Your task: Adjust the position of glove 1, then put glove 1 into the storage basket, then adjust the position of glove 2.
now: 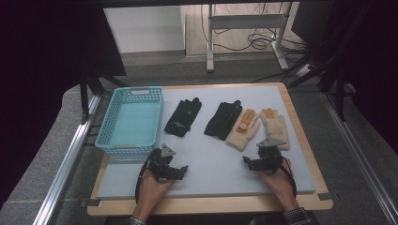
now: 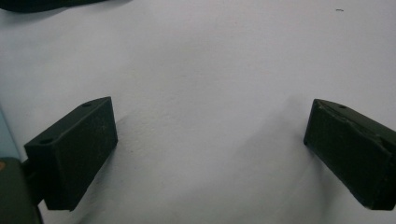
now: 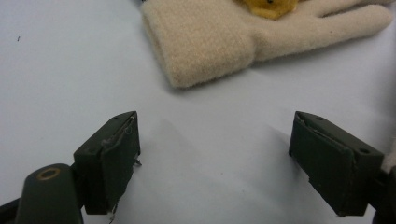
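Left gripper (image 1: 180, 169) low over grey mat (image 1: 211, 164), held from below by left hand (image 1: 152, 185), jaws spread wide with nothing between. Beyond it, light-blue basket (image 1: 112, 140) at mat's left edge. Then two black gloves (image 1: 183, 117) (image 1: 224, 120) and two cream gloves (image 1: 244, 129) (image 1: 276, 125) flat in a row, yellow patches on top. Right gripper (image 1: 248, 161) just below cream gloves, jaws likewise wide apart, empty, cuff (image 3: 201, 46) ahead of them.

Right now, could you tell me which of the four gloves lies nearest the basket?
The left black glove, which lies alone just right of the blue basket. The other black glove and both cream gloves lie farther right.
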A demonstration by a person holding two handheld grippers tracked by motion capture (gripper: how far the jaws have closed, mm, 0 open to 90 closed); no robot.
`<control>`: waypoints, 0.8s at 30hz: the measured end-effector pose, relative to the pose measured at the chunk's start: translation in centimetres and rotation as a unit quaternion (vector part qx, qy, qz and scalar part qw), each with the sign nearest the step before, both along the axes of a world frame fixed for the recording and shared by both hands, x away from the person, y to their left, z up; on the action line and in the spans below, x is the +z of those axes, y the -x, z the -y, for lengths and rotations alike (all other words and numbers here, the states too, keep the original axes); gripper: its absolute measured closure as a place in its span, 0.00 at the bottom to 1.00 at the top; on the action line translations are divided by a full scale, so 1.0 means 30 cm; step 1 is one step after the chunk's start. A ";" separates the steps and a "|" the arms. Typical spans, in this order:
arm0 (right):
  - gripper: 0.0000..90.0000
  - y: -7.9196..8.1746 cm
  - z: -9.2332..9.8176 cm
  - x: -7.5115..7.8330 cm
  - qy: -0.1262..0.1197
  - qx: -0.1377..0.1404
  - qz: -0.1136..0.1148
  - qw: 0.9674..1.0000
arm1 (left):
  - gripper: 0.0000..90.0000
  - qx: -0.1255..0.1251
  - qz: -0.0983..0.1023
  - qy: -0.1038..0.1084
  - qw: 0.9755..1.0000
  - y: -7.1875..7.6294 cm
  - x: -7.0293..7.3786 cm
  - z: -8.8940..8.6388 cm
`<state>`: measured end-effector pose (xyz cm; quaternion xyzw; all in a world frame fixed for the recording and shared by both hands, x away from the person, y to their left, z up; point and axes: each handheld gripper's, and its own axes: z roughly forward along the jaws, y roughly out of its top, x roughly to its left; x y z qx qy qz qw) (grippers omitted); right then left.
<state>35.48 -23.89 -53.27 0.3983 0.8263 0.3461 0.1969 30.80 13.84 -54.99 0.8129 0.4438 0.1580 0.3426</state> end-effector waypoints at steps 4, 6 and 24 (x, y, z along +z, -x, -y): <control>0.18 0.000 0.000 -0.001 0.001 0.001 0.001 1.000 | 0.04 0.000 0.000 0.000 1.000 0.000 0.000 0.001; 0.18 0.001 0.000 0.000 0.000 0.001 0.001 1.000 | 0.04 0.000 0.000 0.000 1.000 0.000 0.000 0.001; 0.15 0.000 -0.001 0.001 0.001 0.005 -0.004 1.000 | 0.04 0.000 0.001 0.000 1.000 0.000 0.000 0.000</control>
